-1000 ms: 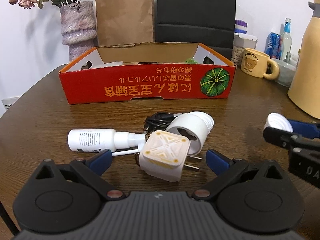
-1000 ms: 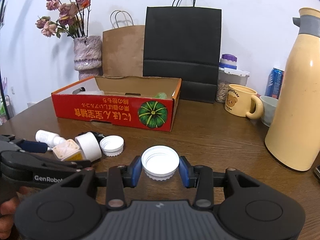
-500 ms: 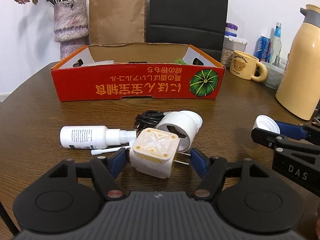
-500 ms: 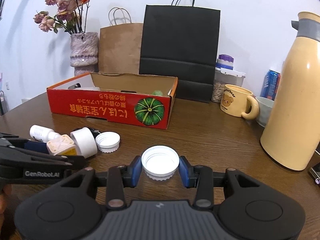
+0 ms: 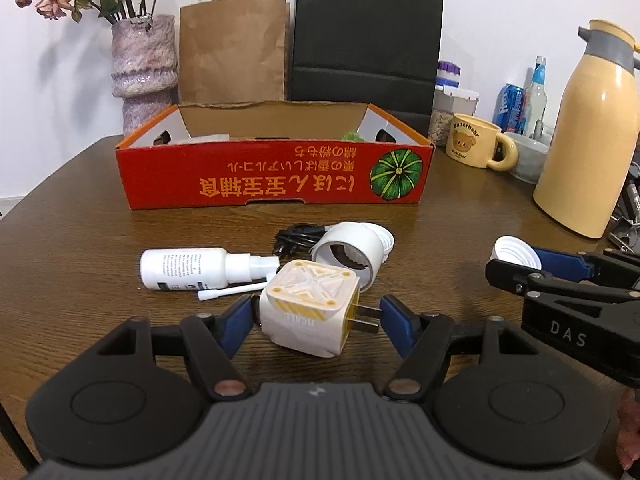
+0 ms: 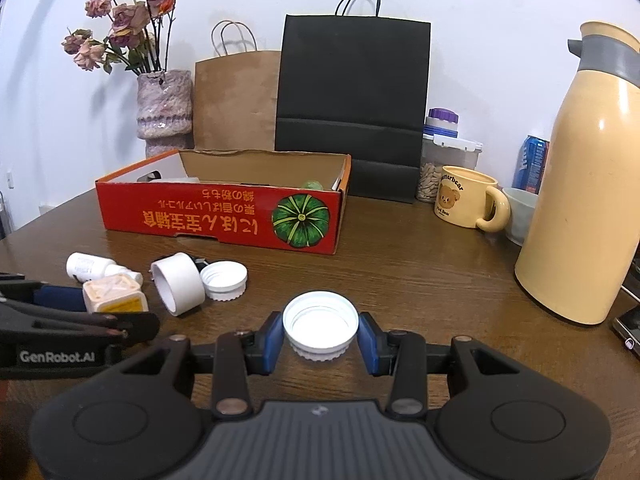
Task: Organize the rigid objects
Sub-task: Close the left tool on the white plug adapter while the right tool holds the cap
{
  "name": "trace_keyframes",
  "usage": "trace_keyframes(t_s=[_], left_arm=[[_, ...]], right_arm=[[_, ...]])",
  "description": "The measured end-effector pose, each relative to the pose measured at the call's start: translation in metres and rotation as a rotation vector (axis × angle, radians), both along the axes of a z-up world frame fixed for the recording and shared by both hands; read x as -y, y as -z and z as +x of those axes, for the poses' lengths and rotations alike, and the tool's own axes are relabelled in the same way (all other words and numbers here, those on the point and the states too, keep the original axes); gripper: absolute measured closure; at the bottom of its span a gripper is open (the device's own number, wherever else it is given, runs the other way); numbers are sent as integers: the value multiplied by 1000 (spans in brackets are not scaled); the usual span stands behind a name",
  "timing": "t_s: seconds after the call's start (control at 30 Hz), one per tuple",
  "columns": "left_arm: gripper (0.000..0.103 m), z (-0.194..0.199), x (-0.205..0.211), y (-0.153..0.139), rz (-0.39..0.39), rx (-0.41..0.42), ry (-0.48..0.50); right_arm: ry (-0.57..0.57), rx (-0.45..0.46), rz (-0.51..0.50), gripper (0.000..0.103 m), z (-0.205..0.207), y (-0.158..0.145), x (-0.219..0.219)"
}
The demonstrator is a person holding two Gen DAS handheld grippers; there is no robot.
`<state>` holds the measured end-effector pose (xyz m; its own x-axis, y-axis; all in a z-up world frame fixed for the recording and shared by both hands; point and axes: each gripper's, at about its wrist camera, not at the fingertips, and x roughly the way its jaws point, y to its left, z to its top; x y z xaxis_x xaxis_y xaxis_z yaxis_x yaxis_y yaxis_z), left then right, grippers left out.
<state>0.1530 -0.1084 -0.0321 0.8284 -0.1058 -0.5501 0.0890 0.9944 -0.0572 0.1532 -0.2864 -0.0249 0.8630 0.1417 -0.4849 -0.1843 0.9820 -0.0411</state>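
White plug cube (image 5: 308, 307) sitting clamped in left gripper (image 5: 316, 318); right gripper (image 6: 320, 340) pinching white cap (image 6: 320, 322) over table (image 6: 420, 280).

Along the desk's far edge: vase of dried roses (image 6: 164, 104), brown paper bag (image 6: 236, 100), black bag (image 6: 352, 108); bear mug (image 6: 468, 200) and cream flask (image 6: 588, 216) toward the right edge.

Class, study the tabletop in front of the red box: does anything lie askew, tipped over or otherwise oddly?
Yes. The white spray bottle lies on its side, and the white tube is tipped over, its open end facing the camera. The red box has its printing upside down.
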Motion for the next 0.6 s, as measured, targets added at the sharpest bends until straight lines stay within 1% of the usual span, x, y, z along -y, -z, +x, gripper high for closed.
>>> trace_keyframes(t_s=[0.33,0.6], left_arm=[[32,-13,-11,-10,-11,48,-9],[32,-18,-21,-25,-12,87,-28]], right_arm=[[-6,22,26,64,-8,-3,-3],[-24,40,55,64,-10,-10,-12]])
